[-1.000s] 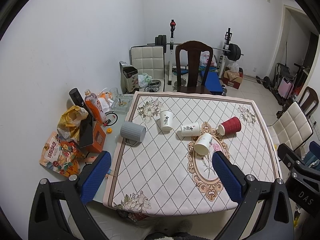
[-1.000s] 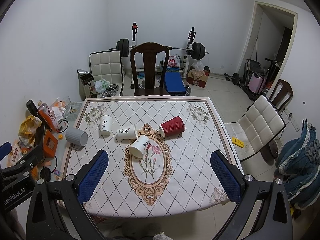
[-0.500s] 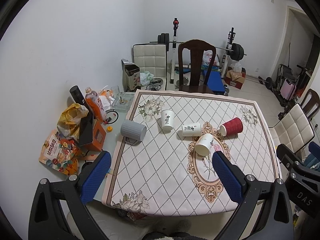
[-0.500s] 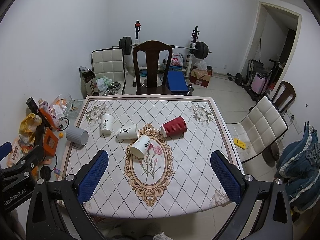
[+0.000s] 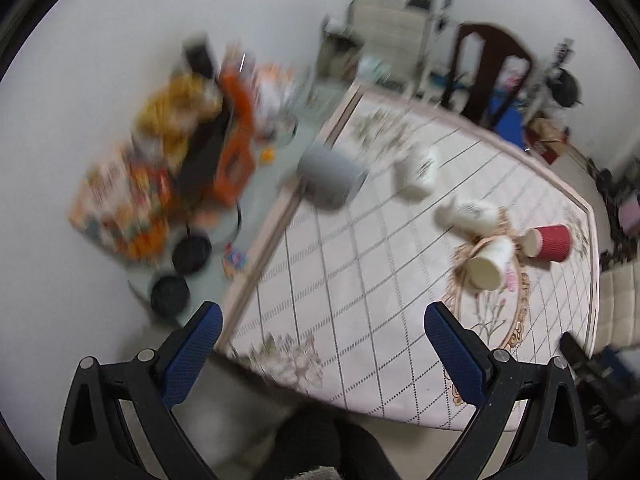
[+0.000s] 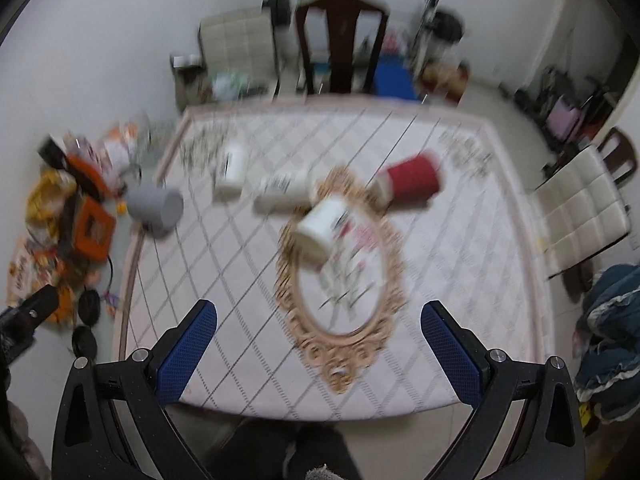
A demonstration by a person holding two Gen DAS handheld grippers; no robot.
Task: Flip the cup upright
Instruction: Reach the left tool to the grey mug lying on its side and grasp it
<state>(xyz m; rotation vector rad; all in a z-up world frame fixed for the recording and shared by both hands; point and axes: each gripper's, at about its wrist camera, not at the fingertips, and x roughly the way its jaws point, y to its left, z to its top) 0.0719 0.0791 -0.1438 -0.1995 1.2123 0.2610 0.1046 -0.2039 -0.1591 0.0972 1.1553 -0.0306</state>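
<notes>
Both views are motion-blurred. A patterned table holds several cups. A white cup lies on its side on the oval medallion, its mouth toward me; it also shows in the left wrist view. A second white cup lies on its side behind it. A red cup lies on its side to the right. A third white cup stands mouth down. A grey cup lies at the left edge. My right gripper and left gripper are open, empty, above the near edge.
Snack bags and an orange box lie on the floor at the left. A dark wooden chair stands behind the table, a white padded chair at the right. Gym gear lines the far wall.
Both grippers have dropped lower and closer to the table. The left one has swung and tilted, so its view shows more of the floor clutter. The cups have not moved.
</notes>
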